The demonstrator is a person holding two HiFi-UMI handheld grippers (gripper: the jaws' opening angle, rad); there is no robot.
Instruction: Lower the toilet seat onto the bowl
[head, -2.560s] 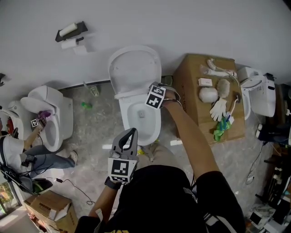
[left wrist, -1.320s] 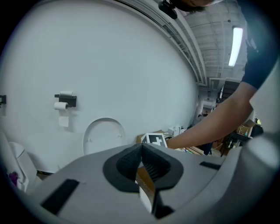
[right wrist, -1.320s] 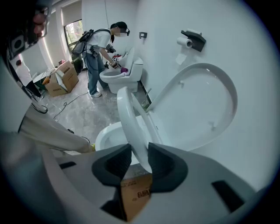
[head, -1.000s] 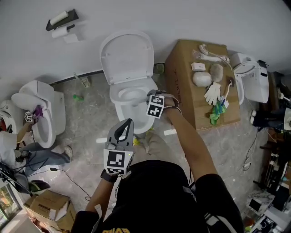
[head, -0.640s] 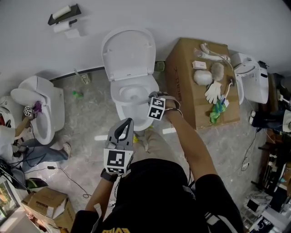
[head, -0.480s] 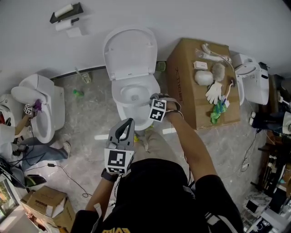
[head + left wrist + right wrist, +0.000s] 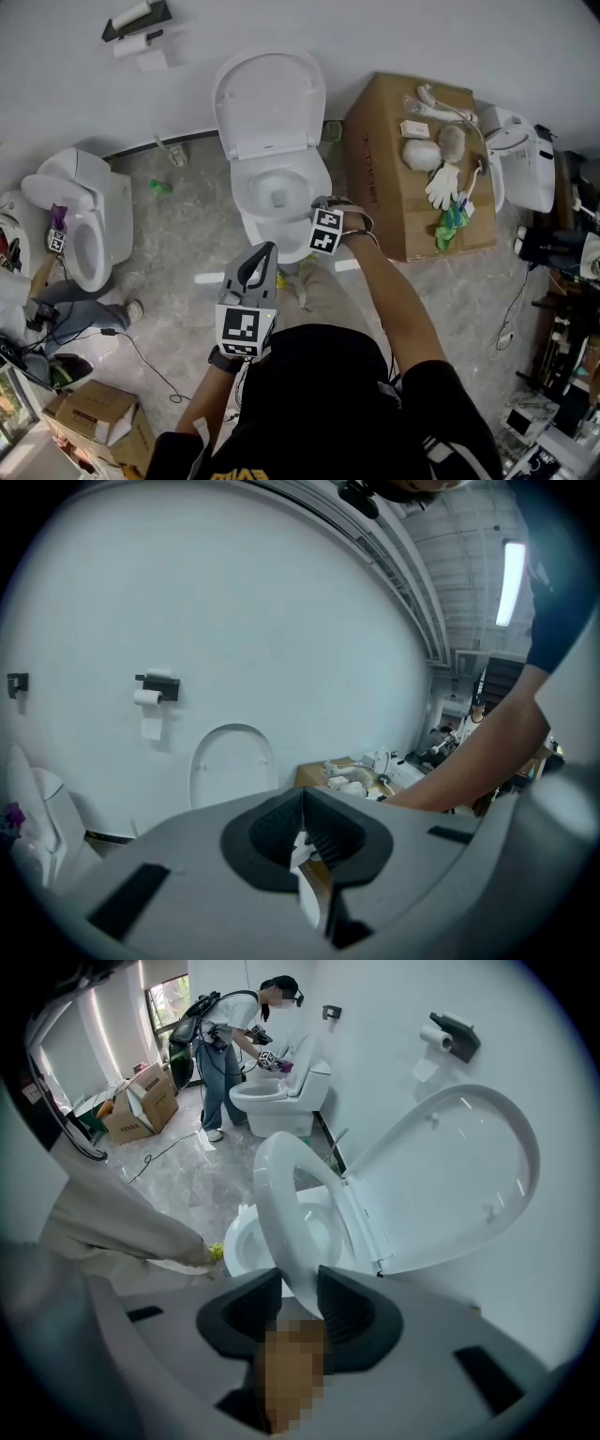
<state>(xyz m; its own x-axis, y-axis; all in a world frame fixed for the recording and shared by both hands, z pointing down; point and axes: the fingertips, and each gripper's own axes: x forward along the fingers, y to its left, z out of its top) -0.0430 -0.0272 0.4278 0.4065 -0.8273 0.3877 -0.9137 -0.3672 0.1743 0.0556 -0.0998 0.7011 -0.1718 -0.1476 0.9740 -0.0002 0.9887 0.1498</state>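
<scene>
I am clamping the right gripper's jaws on the rim of the toilet seat, which is hanging tilted, partway down over the bowl. The left gripper is waiting back from the toilet, jaws clenched on nothing. If that thin, glossy rim slips from the pads, I am risking a slam onto the bowl, which seems to be holding only water.

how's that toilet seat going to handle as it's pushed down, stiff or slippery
The seat looks like rigid glossy plastic, so probably stiff but slippery in the right hand-held gripper. Hinged by the lid, it should swing, not slide; released, it may slam onto the bowl.
</scene>
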